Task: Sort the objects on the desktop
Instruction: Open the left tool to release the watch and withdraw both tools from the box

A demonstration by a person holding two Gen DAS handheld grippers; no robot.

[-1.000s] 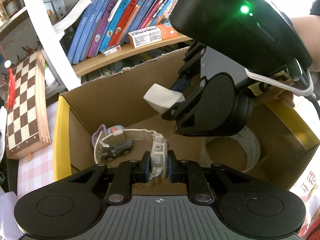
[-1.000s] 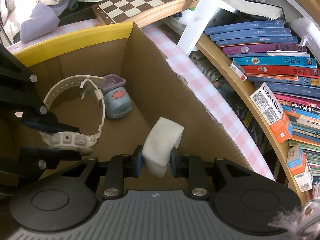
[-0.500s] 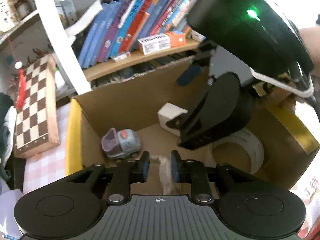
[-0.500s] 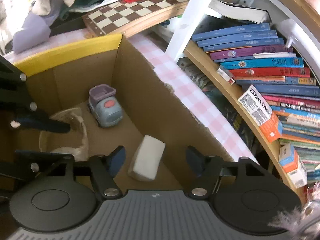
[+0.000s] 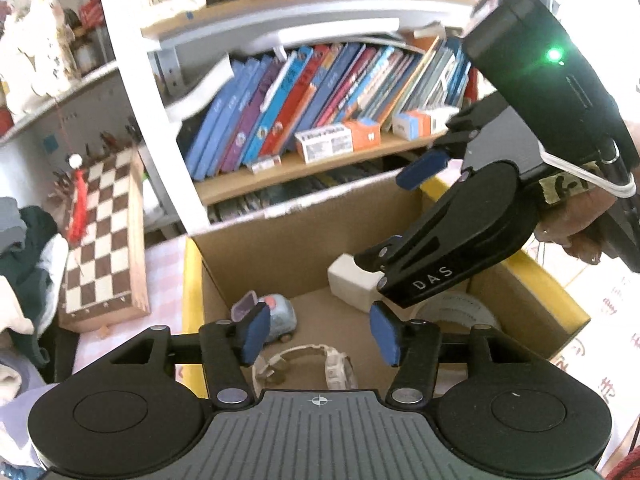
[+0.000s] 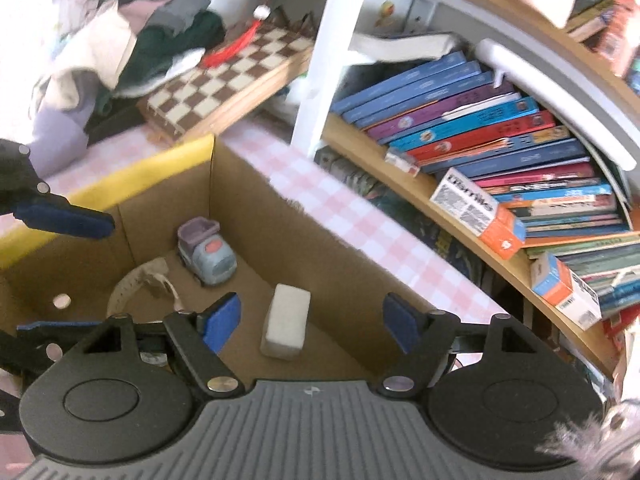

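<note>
Now both tools are hovering over the cardboard box, and both are letting their jaws spread wider with nothing pressed between the pads. The left tool is hanging above the white watch, which is lying on the box floor just below the blue pads, untouched. The right tool is standing open above the white block, which is resting on the box floor close to the far wall, clear of both pads. A small grey toy car is sitting in the box corner, near the watch strap, and a roll of tape is lying flat on the floor under the right tool in the left wrist view. The box is sitting on a surface covered in pink checked cloth, with a chessboard beside it and a bookshelf behind.
</note>
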